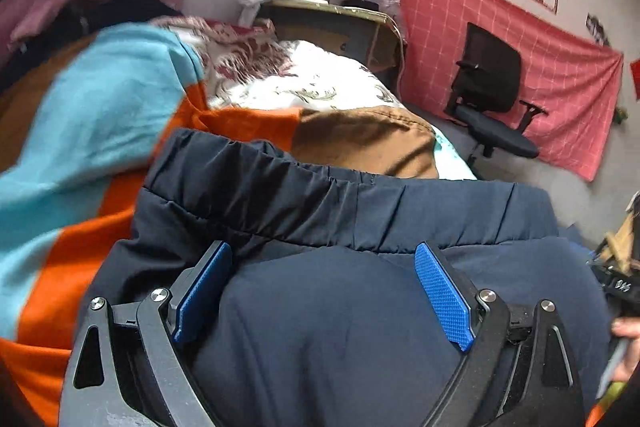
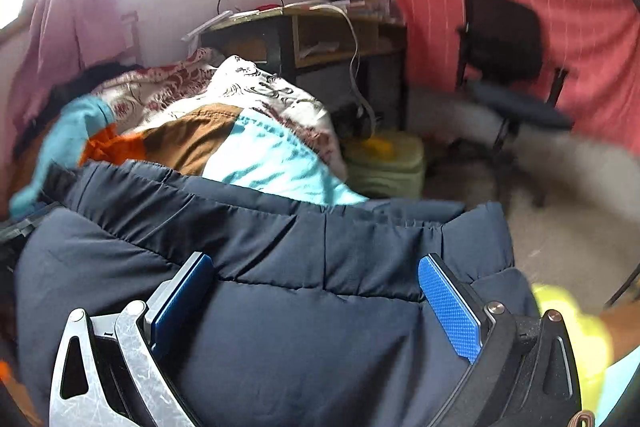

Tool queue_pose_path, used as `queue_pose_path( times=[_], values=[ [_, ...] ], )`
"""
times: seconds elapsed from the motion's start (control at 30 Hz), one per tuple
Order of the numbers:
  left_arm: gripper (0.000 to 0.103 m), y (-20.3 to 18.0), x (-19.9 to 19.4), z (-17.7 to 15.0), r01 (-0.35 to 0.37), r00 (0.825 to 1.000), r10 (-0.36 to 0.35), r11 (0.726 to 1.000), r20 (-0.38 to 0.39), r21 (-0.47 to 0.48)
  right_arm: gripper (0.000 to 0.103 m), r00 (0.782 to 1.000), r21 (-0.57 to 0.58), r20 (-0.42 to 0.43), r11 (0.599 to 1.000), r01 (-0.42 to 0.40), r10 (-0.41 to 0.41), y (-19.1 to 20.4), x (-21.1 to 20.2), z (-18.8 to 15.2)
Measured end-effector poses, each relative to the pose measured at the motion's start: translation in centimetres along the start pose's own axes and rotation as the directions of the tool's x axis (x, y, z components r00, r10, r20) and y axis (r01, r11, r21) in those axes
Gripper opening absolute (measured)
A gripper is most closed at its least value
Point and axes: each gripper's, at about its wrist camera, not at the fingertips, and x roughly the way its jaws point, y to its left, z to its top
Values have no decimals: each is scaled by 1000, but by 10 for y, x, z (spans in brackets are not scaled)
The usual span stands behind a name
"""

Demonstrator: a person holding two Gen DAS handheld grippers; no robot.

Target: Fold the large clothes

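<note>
A dark navy padded jacket point(image 1: 360, 327) lies bunched on the bed, its elastic gathered hem point(image 1: 280, 187) running across the left wrist view. My left gripper point(image 1: 322, 251) hovers just over it with blue pads point(image 1: 442, 295) spread wide, and the fabric bulges up between them untouched by the pads. In the right wrist view the same jacket point(image 2: 300, 339) fills the lower half, with quilted seams. My right gripper point(image 2: 316, 261) also stands open over it, fingers point(image 2: 450, 303) wide apart, gripping nothing.
Under the jacket lies a blue, orange and brown blanket point(image 1: 92, 131); behind it is a white patterned quilt point(image 1: 304, 79). A desk point(image 2: 320, 39) stands past the bed, a black office chair point(image 1: 492, 95) by a pink wall cloth point(image 1: 560, 59). A hand point(image 1: 628, 343) shows at the right edge.
</note>
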Motion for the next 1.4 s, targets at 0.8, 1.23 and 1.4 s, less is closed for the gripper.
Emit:
queue_pose_path(
  times=[0.8,1.23,1.4],
  values=[
    [92,8,-6,-15,83,990,-79,996,115,-36,103,980,139,90,972,-191,180,-28,9,-18],
    [94,1,-1,-8,3,999,-3,1000,51,9,103,982,118,106,978,-170,158,-26,4,-19],
    [94,8,-9,-4,-21,1000,21,999,2,39,103,996,79,11,992,-93,93,-15,5,-7]
  ],
)
